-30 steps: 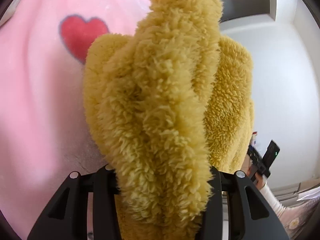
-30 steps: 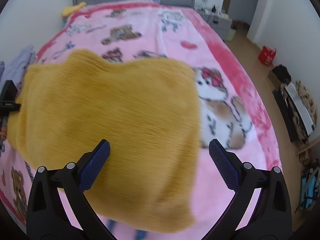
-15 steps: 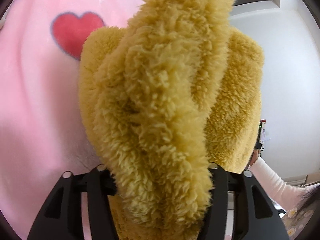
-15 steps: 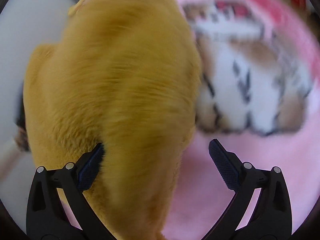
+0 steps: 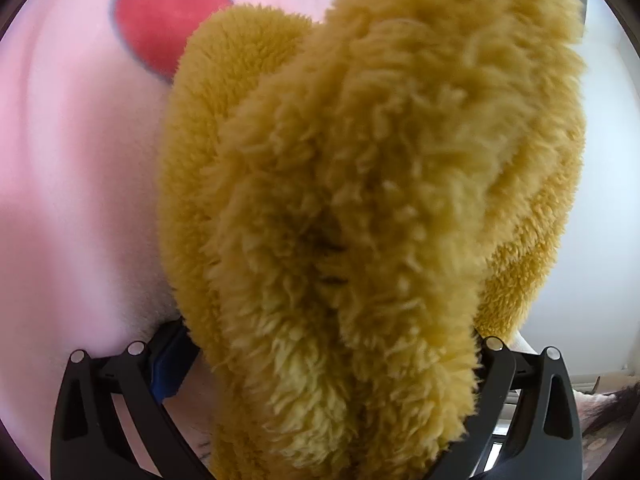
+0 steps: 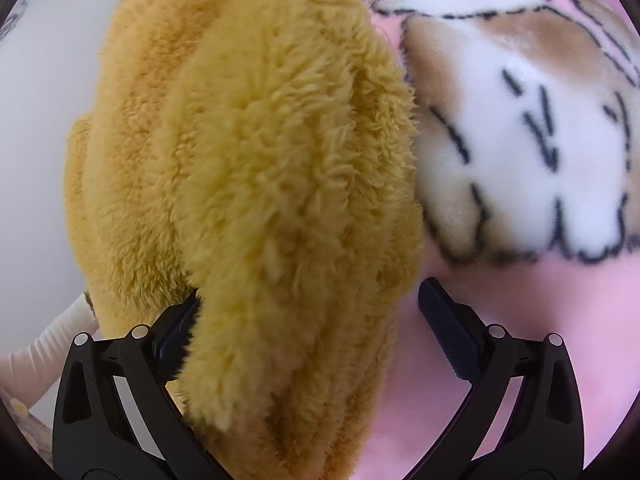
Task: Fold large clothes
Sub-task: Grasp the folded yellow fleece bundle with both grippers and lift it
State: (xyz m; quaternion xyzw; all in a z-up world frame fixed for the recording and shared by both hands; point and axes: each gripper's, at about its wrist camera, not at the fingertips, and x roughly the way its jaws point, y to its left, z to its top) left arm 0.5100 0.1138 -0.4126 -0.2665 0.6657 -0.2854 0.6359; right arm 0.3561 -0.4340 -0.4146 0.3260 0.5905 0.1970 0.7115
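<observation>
The fleece (image 5: 360,208) is a thick mustard-yellow garment with a long, curly, shaggy pile, bunched into rounded lobes and deep soft folds. In the left wrist view it fills the middle of the frame, its nap paler and looser near the camera and tighter and more orange on the folds behind. In the right wrist view the same fleece (image 6: 256,184) rises as a tall plump ridge, with a smoother, darker layer at its left side.

It lies on a pink blanket (image 5: 72,200) that is plush and smooth, with a short velvety nap and gentle ripples. A red heart (image 5: 160,20) with a dark outline is printed on it, partly covered by the fleece. In the right wrist view the blanket (image 6: 500,360) carries a cartoon cat (image 6: 520,128) in white and tan with black sketch lines, just beside the fleece.

The left tool (image 5: 320,360) has black plastic fingers and a blue pad; its jaws are opening wide, with the fleece bulging between them. The right tool (image 6: 312,320) stands wide: its ribbed right pad is bare and apart from the fleece, while the pile drapes over its left pad.

A ribbed white sleeve (image 6: 44,344) shows at the lower left of the right wrist view.
</observation>
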